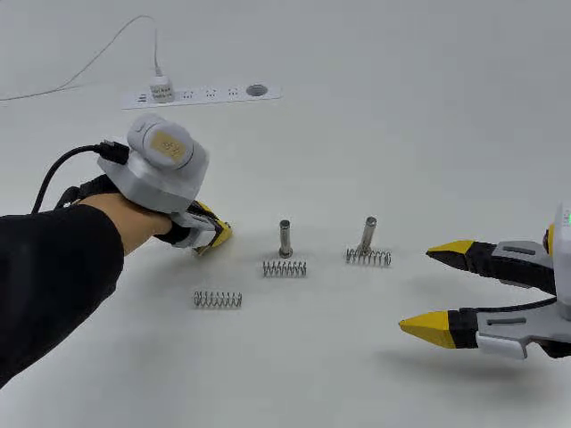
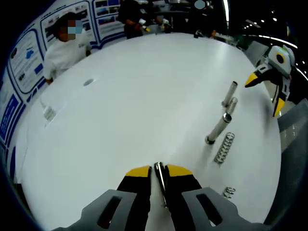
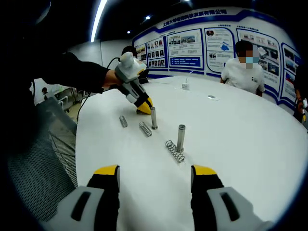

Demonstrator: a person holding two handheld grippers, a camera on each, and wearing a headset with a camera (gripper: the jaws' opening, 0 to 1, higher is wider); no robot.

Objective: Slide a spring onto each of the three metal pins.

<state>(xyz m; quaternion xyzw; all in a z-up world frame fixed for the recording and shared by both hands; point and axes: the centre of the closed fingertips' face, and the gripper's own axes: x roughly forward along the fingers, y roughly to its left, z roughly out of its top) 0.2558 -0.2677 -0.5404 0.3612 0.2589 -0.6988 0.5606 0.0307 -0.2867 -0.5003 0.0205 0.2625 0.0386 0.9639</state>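
Observation:
Two metal pins stand upright on the white table, one (image 1: 285, 238) in the middle and one (image 1: 368, 234) to its right. Three springs lie flat: one (image 1: 285, 267) and one (image 1: 368, 257) at the feet of those pins, and one (image 1: 218, 300) further left. My left gripper (image 1: 214, 236) is tipped down to the table, left of the middle pin. In the left gripper view it (image 2: 159, 172) is shut on a third pin (image 2: 160, 183). My right gripper (image 1: 424, 290) hovers open and empty at the right, and its own view (image 3: 155, 172) looks at both pins (image 3: 154, 118) (image 3: 181, 138).
A white power strip (image 1: 201, 94) with a plug and cable lies at the back of the table (image 1: 428, 134). A person (image 3: 248, 67) sits at the far side, and a mesh chair (image 3: 43, 159) stands by the near edge.

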